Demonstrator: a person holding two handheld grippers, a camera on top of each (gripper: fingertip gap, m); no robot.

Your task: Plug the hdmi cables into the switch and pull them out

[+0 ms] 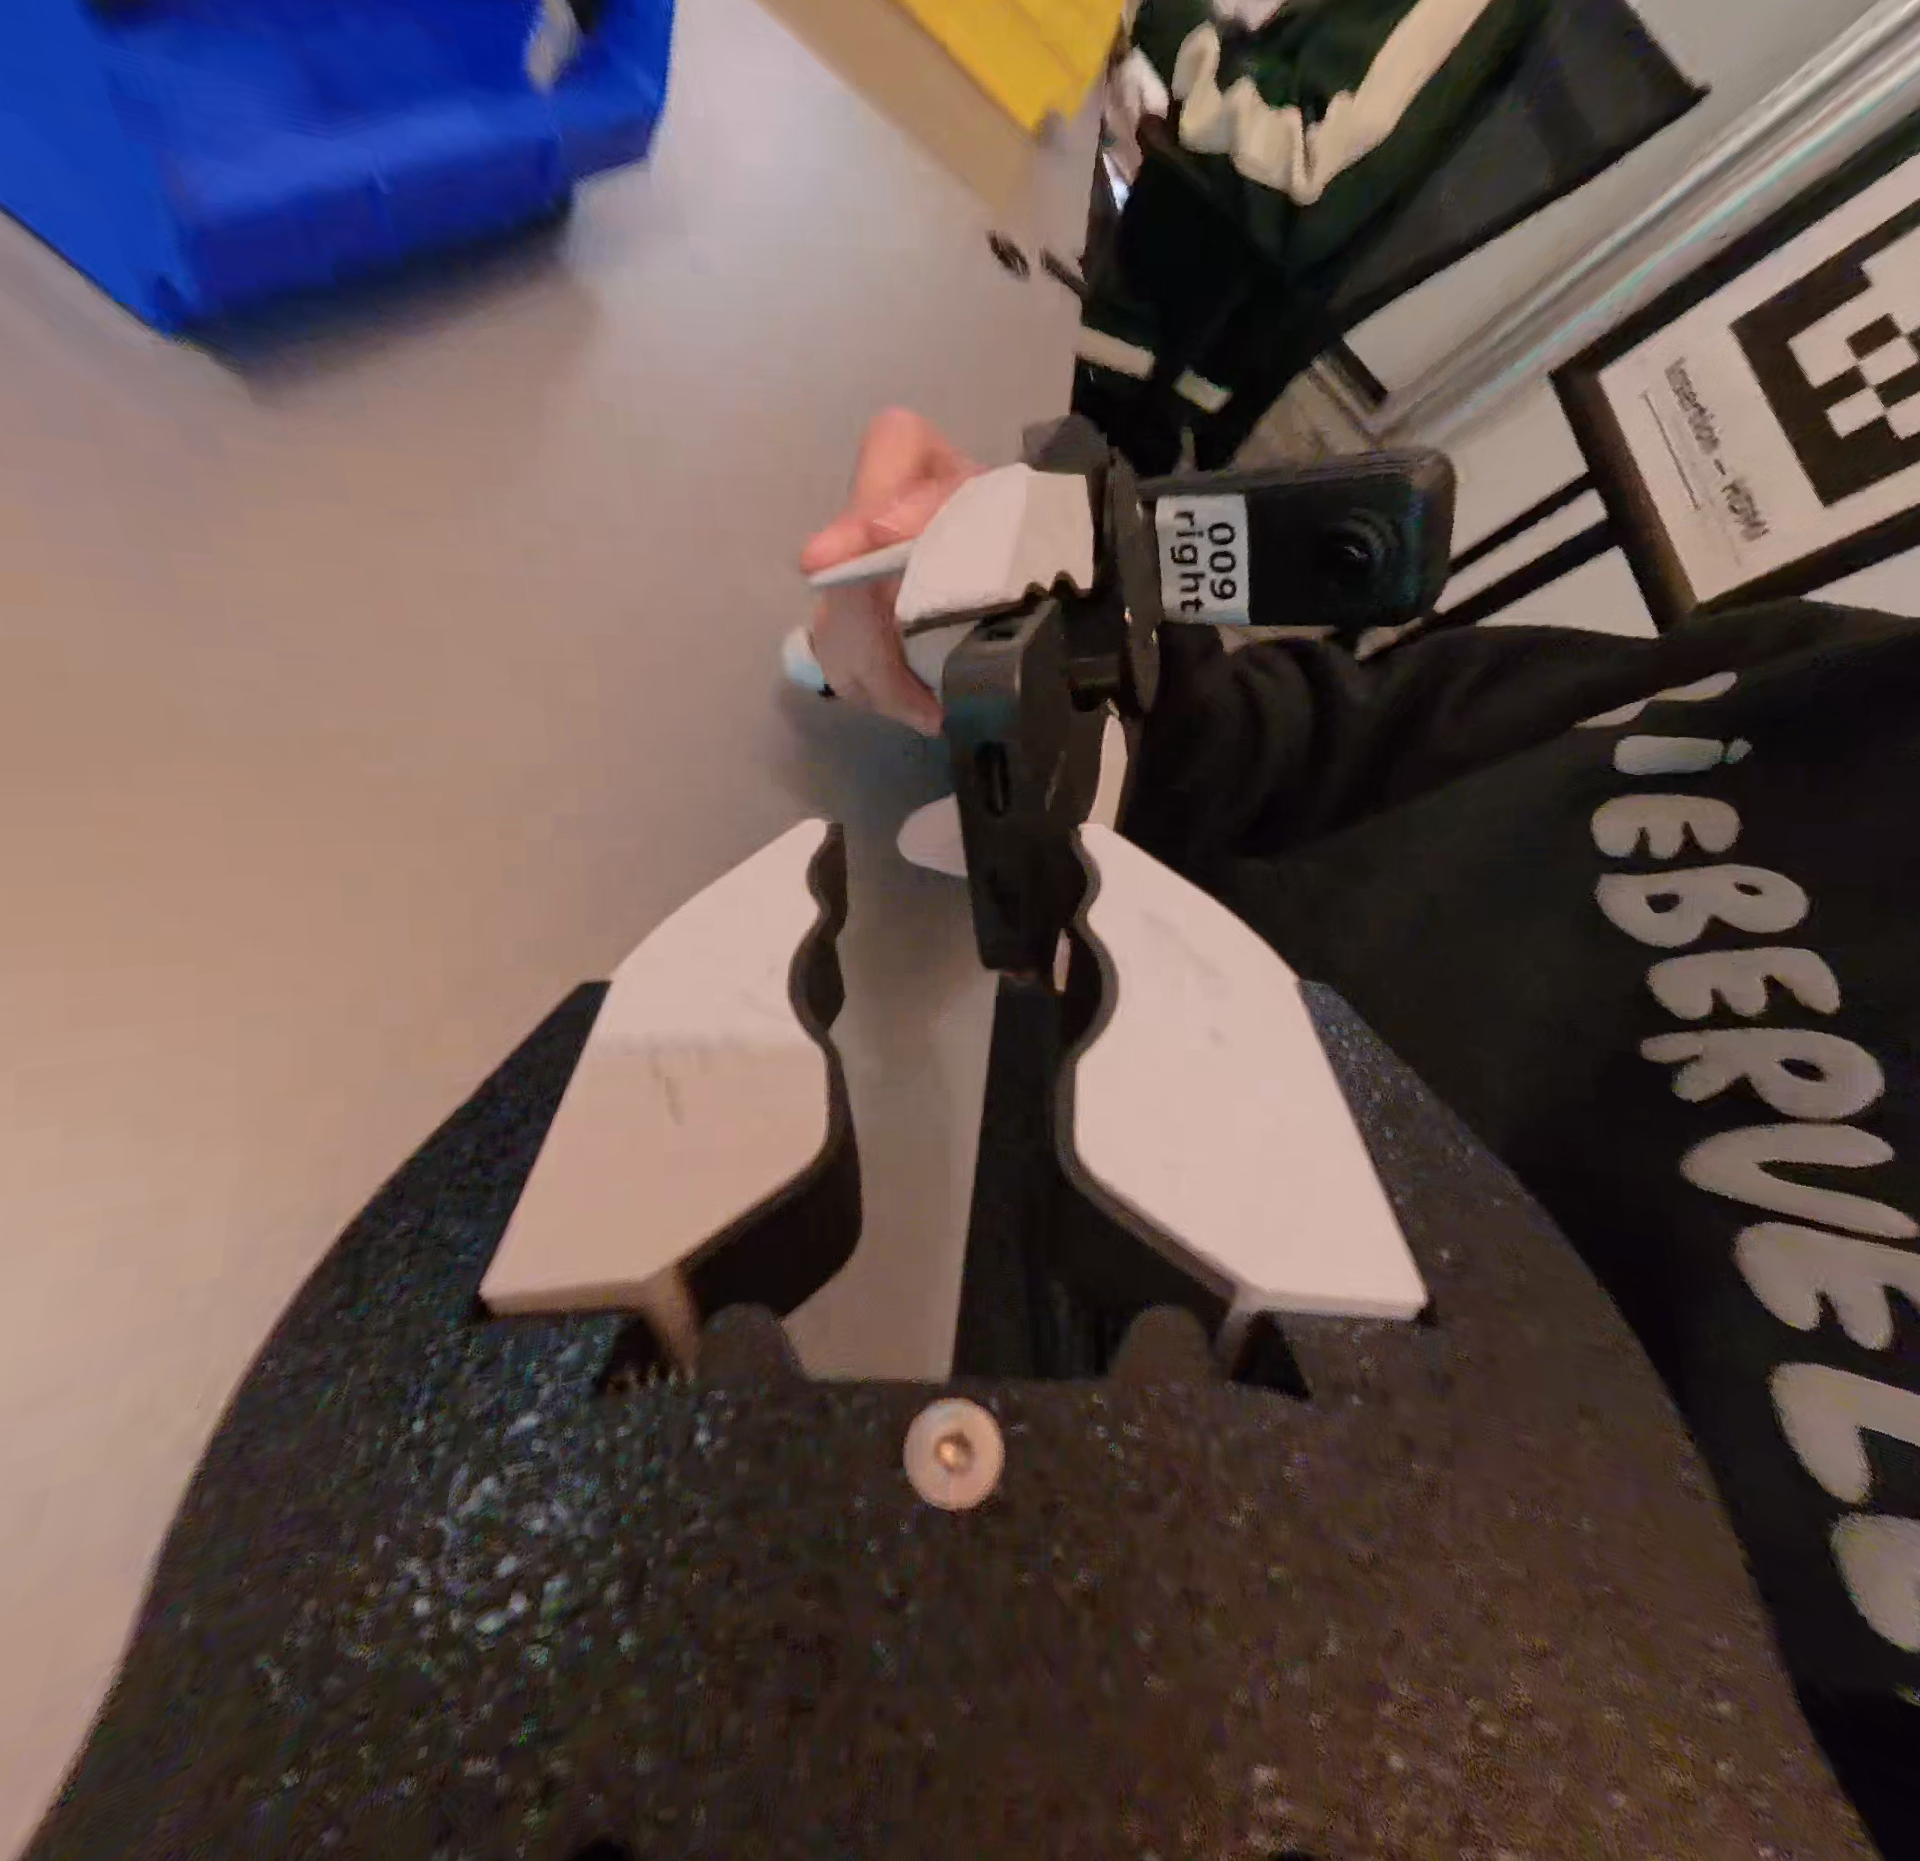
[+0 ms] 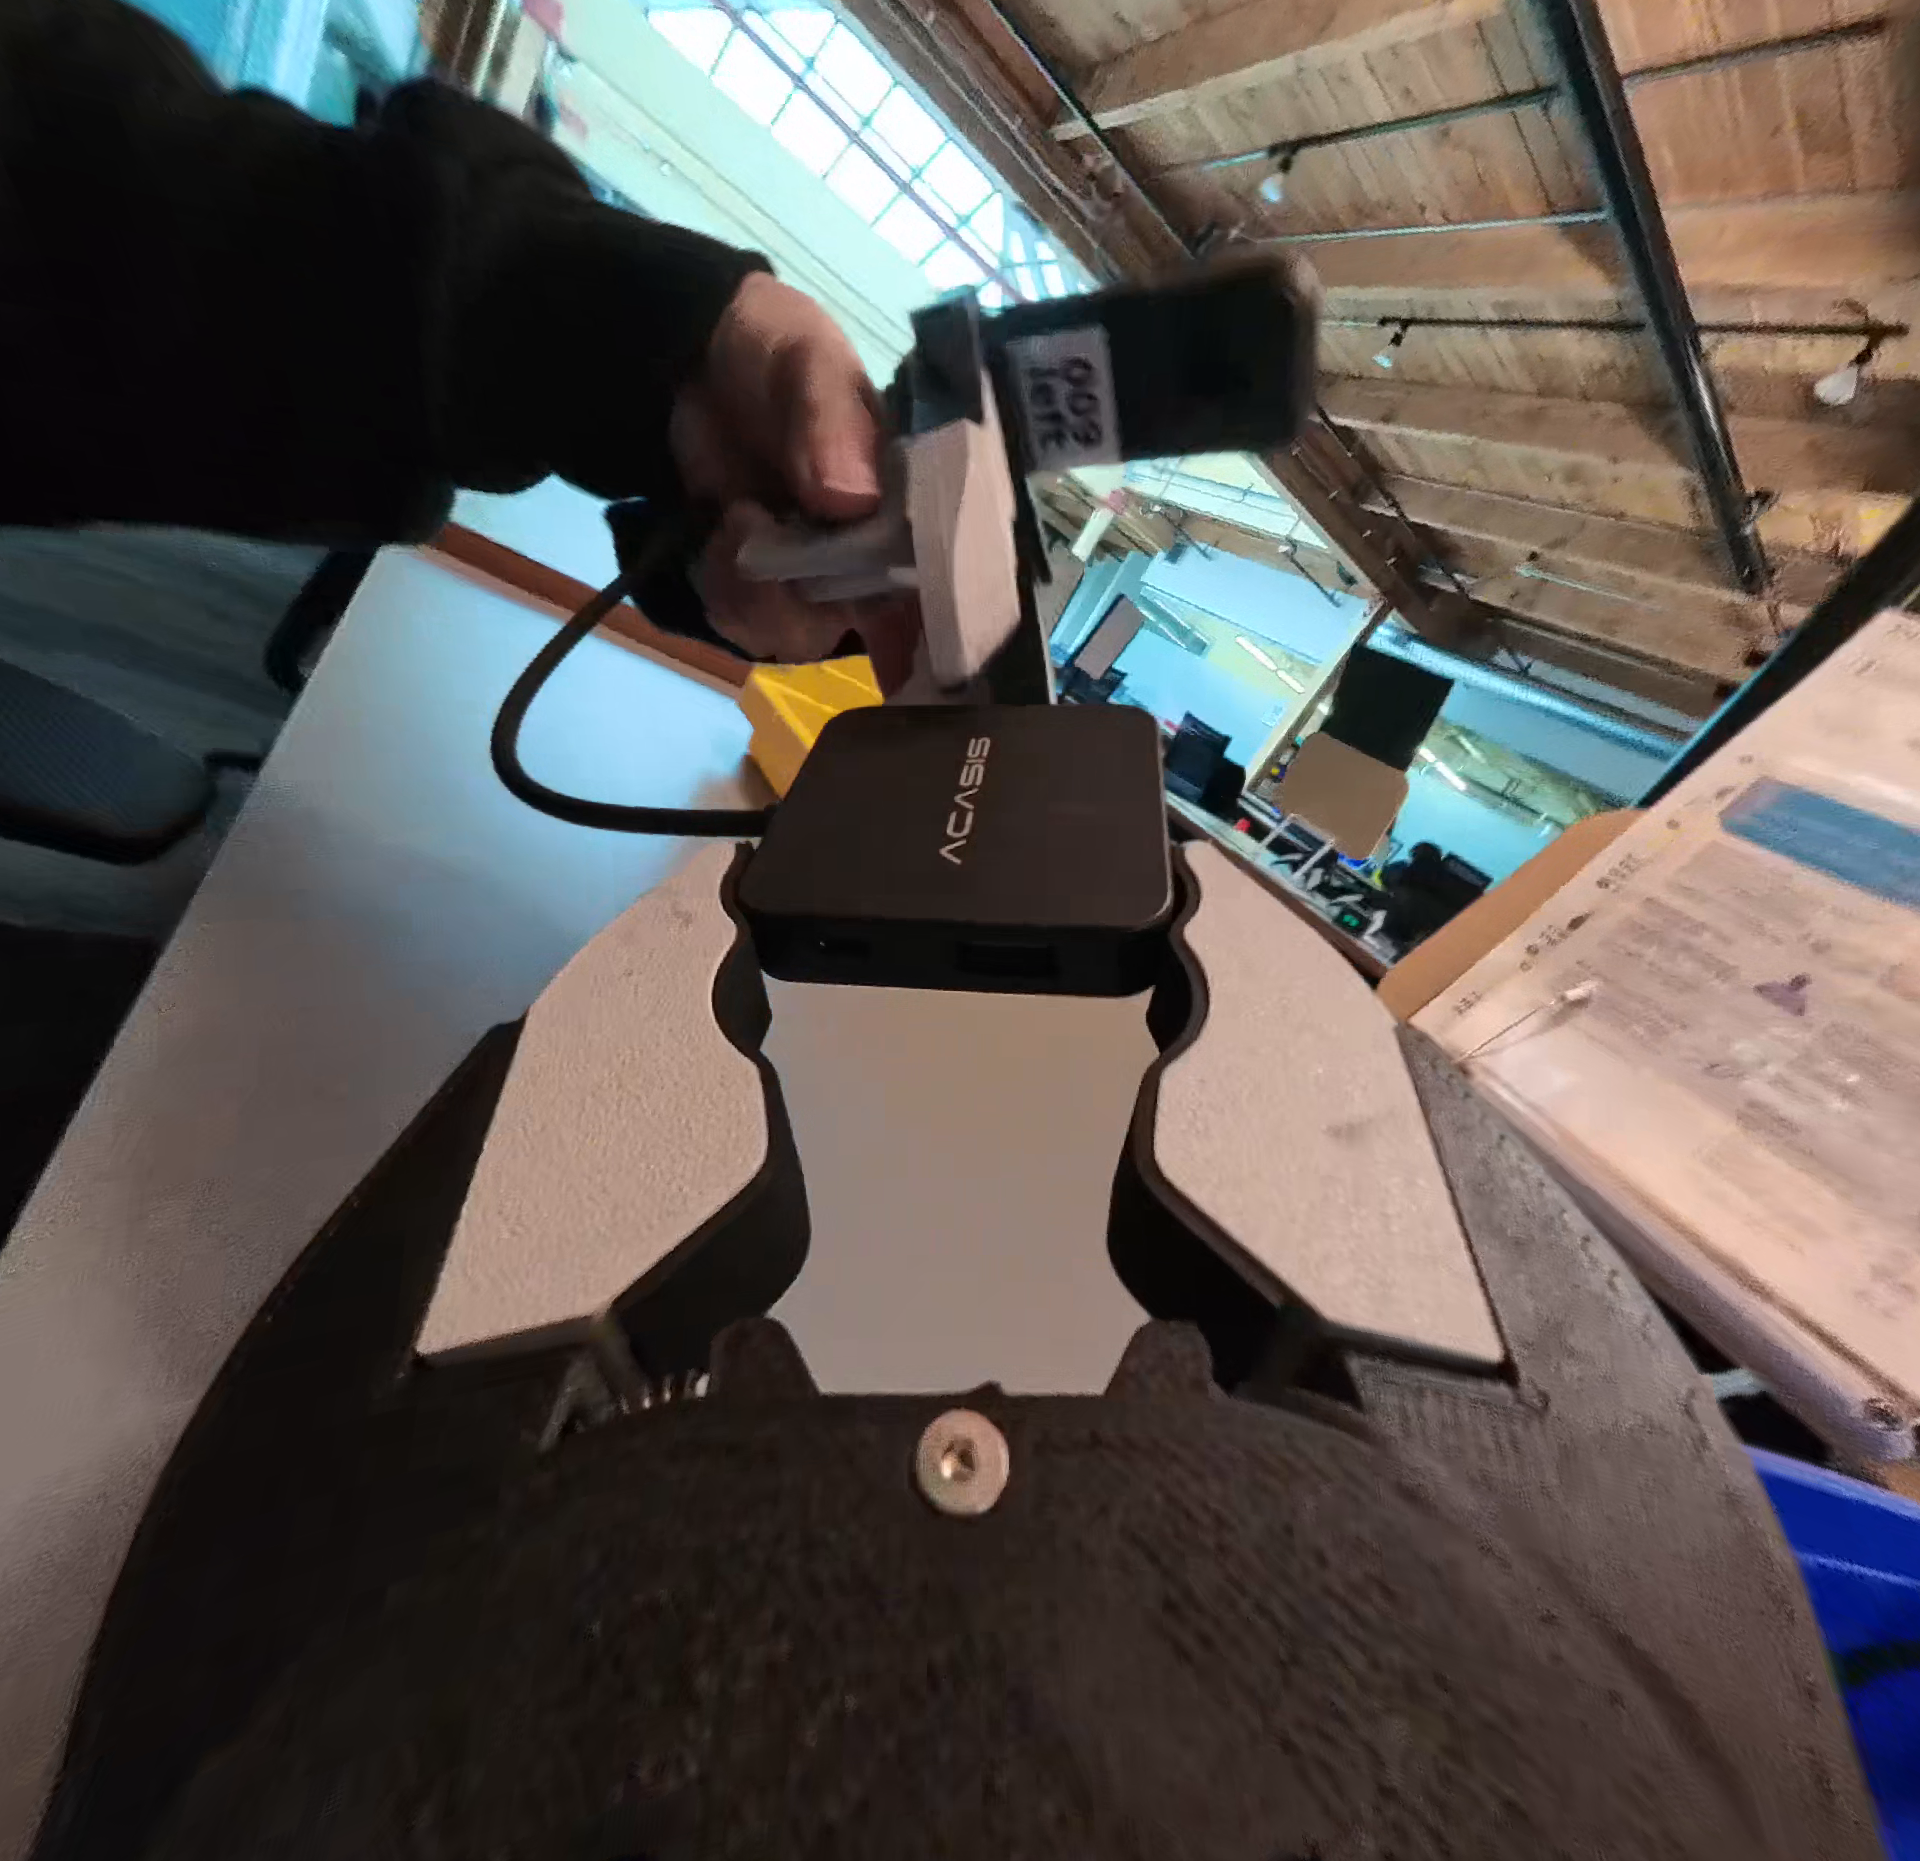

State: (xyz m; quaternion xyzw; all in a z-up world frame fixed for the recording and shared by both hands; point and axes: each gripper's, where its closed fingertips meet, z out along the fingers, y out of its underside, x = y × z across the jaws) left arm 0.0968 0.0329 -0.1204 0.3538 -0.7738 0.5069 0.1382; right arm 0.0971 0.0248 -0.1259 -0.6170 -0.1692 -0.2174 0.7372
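Observation:
My right gripper [image 2: 961,881] is shut on the black square switch [image 2: 966,824], one finger on each side, holding it above the grey table [image 2: 364,876]. Two ports on its near edge show no plugs. A black cable [image 2: 540,731] leaves its left side and loops up behind the other hand. My left gripper [image 1: 961,850] is open with nothing between its fingers. Just past its tips the switch [image 1: 1023,772] shows edge-on, hanging from the right gripper. In the right wrist view the left gripper [image 2: 966,658] is blurred, just behind the switch. No HDMI plug is in view.
A blue bin [image 1: 312,118] and a yellow block [image 1: 987,24] stand at the far side of the table. A framed sign [image 1: 1766,440] and a printed sheet [image 2: 1714,980] stand to the right. Another person in a dark jacket [image 1: 1299,97] is beyond the table edge.

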